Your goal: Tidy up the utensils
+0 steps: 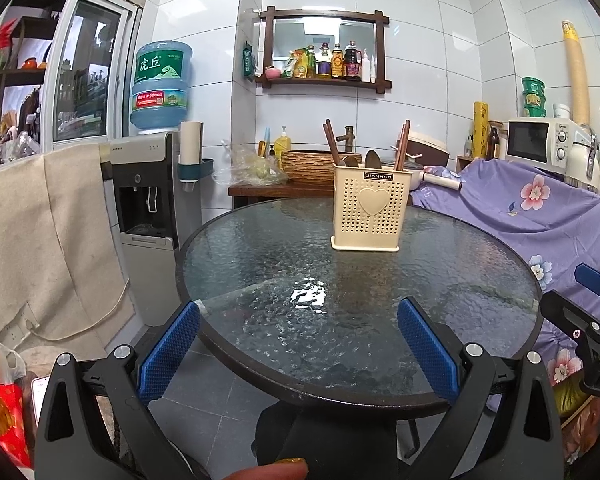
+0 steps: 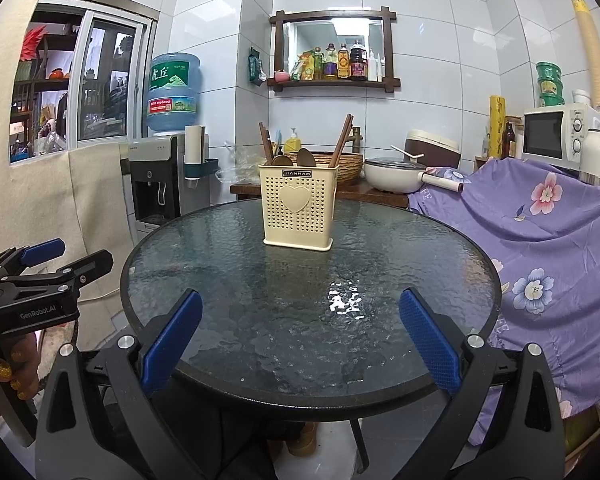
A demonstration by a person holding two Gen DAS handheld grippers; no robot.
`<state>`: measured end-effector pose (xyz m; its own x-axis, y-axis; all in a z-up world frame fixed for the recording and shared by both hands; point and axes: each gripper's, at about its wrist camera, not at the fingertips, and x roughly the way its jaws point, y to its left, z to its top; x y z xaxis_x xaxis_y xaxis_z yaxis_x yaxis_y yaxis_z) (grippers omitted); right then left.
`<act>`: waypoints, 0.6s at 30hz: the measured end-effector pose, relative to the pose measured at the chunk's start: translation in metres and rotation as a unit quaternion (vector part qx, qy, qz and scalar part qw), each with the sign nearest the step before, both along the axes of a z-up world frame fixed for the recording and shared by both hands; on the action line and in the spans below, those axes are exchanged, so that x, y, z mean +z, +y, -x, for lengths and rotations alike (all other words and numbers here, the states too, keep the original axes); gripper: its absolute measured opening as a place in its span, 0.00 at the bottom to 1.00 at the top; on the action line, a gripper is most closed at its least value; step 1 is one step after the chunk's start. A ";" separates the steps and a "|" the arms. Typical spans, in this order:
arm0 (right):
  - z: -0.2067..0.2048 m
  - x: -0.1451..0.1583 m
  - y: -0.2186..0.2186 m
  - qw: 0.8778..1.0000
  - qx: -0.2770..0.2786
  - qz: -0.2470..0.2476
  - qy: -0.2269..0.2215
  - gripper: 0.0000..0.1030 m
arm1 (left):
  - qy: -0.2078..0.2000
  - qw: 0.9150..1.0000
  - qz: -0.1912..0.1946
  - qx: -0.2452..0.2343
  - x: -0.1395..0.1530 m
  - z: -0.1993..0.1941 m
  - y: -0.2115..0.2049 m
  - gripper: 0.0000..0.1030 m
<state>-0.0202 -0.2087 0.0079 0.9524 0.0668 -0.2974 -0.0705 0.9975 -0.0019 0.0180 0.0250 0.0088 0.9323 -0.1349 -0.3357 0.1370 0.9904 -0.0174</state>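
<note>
Both grippers are hovering off the near edge of the round glass table (image 1: 260, 264), jaws spread wide, nothing between the pads. Your left gripper (image 1: 298, 356) is sitting at 6 o'clock in its own view; your right gripper (image 2: 300, 344) is doing the same in its view, and the left one is showing at 9 o'clock there.

The cream utensil holder (image 2: 298, 210) is standing upright toward the far side of the table, at about 12 o'clock from the right wrist and 1 o'clock from the left. It's already carrying the chopsticks (image 2: 342, 140), leaning out toward 1 o'clock and 11 o'clock, and the spoons (image 2: 306, 157), bowls up, poking just above the rim. I'm not seeing any loose utensils on the glass in either view, so my read is you're at or near the end, or checking the result.

If you're tidying further:
- Approach the holder from above, not from the side; it looks light and will likely tip or slide on glass.
- Be bracing the holder body with the left while the right is working the sticks.
- Be pinching chopsticks high on the shaft, both together, and straightening them slowly.
- Keep the pads off the perforated wall; I can't tell which compartment holds what from here.
</note>
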 end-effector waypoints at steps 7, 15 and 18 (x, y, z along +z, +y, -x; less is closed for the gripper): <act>0.000 0.000 0.000 1.000 0.000 -0.001 -0.001 0.94 | -0.003 1.000 -0.003 -0.002 0.001 0.000 -0.001 0.94; 0.000 0.000 -0.001 1.000 0.000 0.000 -0.001 0.94 | -0.003 1.000 -0.004 -0.002 0.001 0.000 -0.001 0.94; 0.000 0.000 -0.001 1.000 0.001 -0.001 -0.001 0.94 | -0.003 1.000 -0.004 -0.003 0.002 0.000 -0.001 0.94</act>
